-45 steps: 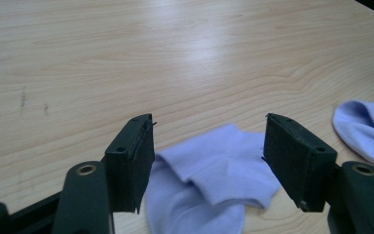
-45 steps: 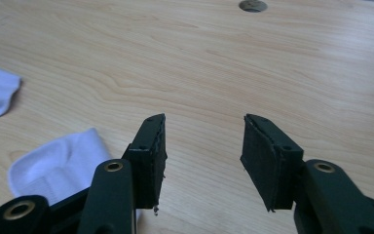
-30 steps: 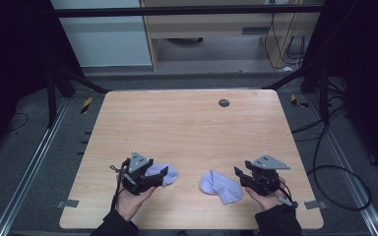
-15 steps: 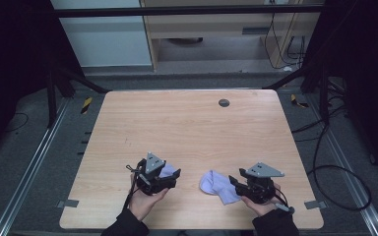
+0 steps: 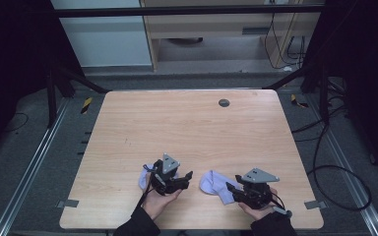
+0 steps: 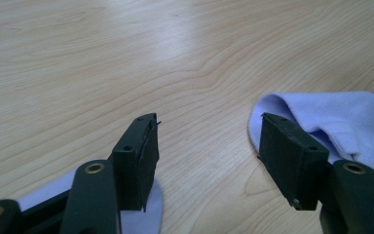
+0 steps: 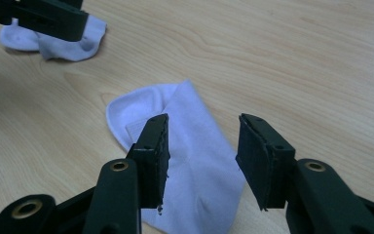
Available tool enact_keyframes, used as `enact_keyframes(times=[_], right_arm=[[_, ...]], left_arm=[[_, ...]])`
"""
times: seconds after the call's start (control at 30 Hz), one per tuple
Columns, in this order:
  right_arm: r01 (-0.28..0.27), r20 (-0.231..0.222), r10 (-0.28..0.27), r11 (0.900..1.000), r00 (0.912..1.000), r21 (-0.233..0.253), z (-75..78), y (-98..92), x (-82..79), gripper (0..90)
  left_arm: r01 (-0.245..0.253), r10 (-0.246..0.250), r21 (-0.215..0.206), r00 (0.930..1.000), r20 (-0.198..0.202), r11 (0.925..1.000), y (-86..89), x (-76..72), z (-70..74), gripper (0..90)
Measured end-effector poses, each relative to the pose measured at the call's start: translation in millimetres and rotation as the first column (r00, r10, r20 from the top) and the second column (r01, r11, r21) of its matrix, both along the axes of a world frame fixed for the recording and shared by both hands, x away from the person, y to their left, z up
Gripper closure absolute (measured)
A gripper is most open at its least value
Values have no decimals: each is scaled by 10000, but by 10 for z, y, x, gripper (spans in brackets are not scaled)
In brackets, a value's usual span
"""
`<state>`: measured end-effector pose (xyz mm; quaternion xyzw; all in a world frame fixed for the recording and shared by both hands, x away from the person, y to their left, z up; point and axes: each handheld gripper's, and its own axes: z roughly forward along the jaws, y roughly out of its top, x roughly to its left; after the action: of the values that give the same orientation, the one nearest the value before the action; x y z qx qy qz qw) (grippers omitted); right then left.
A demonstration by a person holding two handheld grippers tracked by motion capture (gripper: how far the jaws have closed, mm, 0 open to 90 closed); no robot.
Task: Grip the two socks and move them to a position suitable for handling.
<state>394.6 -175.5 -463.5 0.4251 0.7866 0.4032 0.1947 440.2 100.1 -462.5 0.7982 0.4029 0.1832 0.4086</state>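
Note:
Two pale lilac socks lie near the front edge of the wooden table (image 5: 177,123). The left sock (image 5: 144,180) is bunched under and behind my left gripper (image 5: 187,177), which is open and points right with nothing between its jaws. In the left gripper view, that sock (image 6: 143,217) peeks from under the left gripper (image 6: 208,119), and the right sock (image 6: 331,117) lies ahead on the right. The right sock (image 5: 212,185) lies flat just ahead of my open right gripper (image 5: 230,190). In the right gripper view, the right gripper (image 7: 203,119) hovers over this sock (image 7: 185,146).
A small dark round disc (image 5: 224,103) is set in the table near its far edge. The left sock (image 7: 70,41) and the left gripper (image 7: 48,14) show at the top left of the right gripper view. Cables and dark frame legs surround the table.
My left gripper has slid to the right, so the left sock now lies under and behind it instead of ahead of its jaws. The right gripper has eased slightly left and nearer the front edge.

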Motion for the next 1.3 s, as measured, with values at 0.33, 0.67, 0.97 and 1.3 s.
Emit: enact_keyframes(times=[0.33,0.67,0.97,1.3], right_arm=[[-209,-392,204,9997,9990,-119,-94,28,-41,580],[-623,-824,596,9976,9948,-308,-181,113,-55,596],[-990,-1246,919,9937,9879,-517,-275,177,-51,607],[-1152,-1573,1028,9907,9822,-721,-324,222,-34,668]], left_arm=[[332,-328,110,9988,-371,9994,-239,27,-166,419],[533,-511,384,9970,-578,9978,-361,29,-277,448],[685,-637,563,9945,-828,9961,-429,27,-359,501],[633,-570,738,9947,-852,9953,-466,9,-376,652]])
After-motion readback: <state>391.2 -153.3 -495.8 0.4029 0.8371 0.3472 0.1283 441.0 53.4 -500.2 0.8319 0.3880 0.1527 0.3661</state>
